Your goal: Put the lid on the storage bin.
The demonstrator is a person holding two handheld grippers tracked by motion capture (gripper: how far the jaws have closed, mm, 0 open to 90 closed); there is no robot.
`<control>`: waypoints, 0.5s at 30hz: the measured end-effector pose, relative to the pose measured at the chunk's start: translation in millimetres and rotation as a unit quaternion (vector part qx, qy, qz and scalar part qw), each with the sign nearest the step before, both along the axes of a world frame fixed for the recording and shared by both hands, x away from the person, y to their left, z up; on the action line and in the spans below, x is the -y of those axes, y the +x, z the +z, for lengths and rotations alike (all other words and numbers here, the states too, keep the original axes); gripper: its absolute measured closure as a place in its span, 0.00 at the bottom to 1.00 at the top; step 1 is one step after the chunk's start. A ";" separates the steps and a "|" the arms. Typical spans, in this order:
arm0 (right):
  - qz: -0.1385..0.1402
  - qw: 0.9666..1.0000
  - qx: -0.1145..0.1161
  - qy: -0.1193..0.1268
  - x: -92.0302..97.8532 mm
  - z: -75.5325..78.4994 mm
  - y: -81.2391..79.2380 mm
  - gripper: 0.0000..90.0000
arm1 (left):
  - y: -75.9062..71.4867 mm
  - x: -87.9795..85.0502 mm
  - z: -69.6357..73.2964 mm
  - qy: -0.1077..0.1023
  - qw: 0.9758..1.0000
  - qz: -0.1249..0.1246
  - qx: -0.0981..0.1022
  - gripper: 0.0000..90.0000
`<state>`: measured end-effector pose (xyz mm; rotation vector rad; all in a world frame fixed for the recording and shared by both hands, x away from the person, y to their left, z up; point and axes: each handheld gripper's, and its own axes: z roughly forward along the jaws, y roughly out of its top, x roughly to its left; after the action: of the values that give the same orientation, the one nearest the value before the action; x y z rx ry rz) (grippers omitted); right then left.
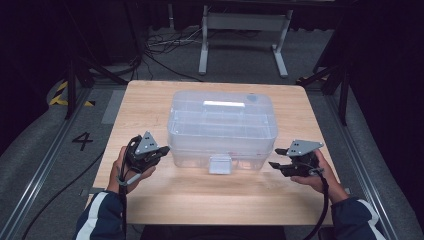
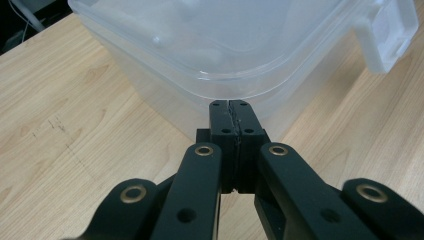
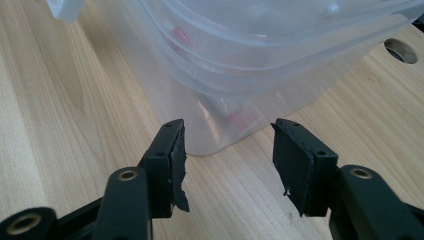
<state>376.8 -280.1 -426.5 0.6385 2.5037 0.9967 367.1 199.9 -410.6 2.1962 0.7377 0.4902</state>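
Note:
A clear plastic storage box (image 1: 222, 127) with a lid stands in the middle of the wooden table (image 1: 150, 105). Its front latch (image 1: 220, 165) hangs at the near side. My left gripper (image 1: 162, 151) is held at the box's near left corner, jaws shut with nothing between them; in the left gripper view its tips (image 2: 231, 107) sit just under the lid's rim (image 2: 260, 75). My right gripper (image 1: 275, 165) is at the near right corner, jaws open and empty. In the right gripper view the box's corner (image 3: 220, 135) lies ahead of the open gripper (image 3: 227, 150). Red items show dimly inside the box.
A round hole (image 3: 402, 50) is cut in the tabletop beside the box. A white metal stand (image 1: 245, 30) and cables (image 1: 165, 47) lie on the floor beyond the table. Bare wood runs along the table's near edge (image 1: 215, 200).

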 end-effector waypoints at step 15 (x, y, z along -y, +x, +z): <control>0.006 1.000 0.003 -0.011 -1.7 1.3 -4.0 0.48 | -3.9 -5.9 -6.1 -0.009 1.000 -0.017 0.003 0.91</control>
<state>372.8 -278.5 -425.2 0.6144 2.5128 0.9711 363.1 205.8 -416.7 2.1854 0.6993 0.4703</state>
